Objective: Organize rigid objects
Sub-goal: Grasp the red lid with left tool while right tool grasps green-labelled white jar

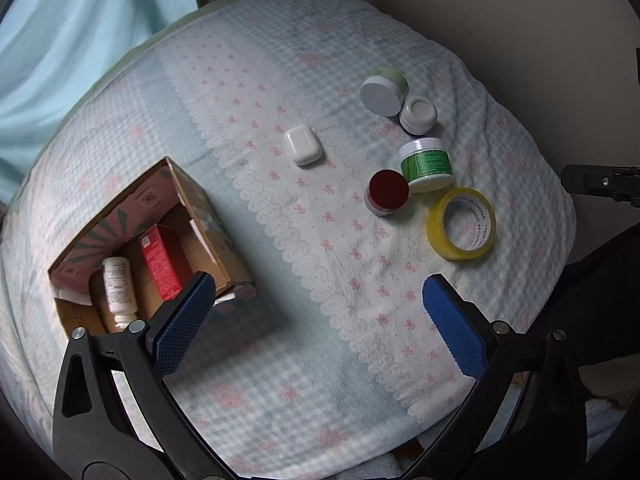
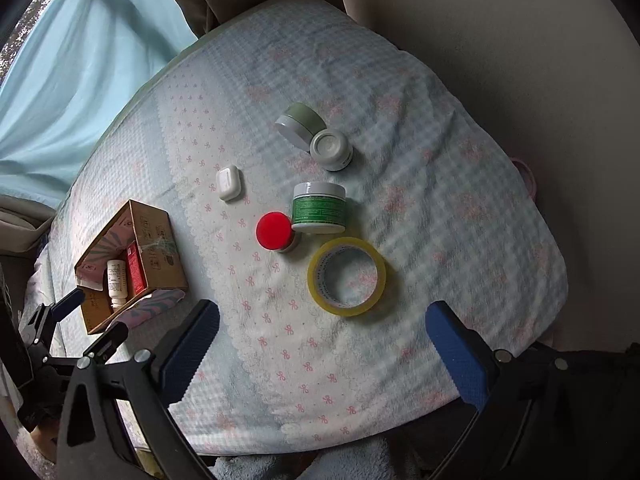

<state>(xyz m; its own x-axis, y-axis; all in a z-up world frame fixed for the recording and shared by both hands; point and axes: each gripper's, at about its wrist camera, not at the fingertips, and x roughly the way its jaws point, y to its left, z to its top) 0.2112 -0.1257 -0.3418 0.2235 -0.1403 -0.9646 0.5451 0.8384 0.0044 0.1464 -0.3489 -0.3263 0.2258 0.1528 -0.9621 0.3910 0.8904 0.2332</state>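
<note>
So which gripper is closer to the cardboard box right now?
Left. The left gripper hangs beside the cardboard box, one finger overlapping its rim. The right gripper is off to the box's right, nearer the tape roll.

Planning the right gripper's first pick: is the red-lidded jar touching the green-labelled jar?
Cannot tell. In the right wrist view the red-lidded jar and green-labelled jar meet with no visible gap, but overlap could hide one; the left wrist view looks the same.

In the left wrist view the blue pad [image 1: 186, 322] at lower left covers the cardboard box's [image 1: 202, 216] near corner and the foot of the red carton [image 1: 160, 264] inside it. The white bottle's [image 1: 118, 288] label print is too small to read — so is the green jar's [image 2: 318, 209]. At the right edge a pink object [image 2: 527, 174] shows only partly — unidentifiable.
</note>
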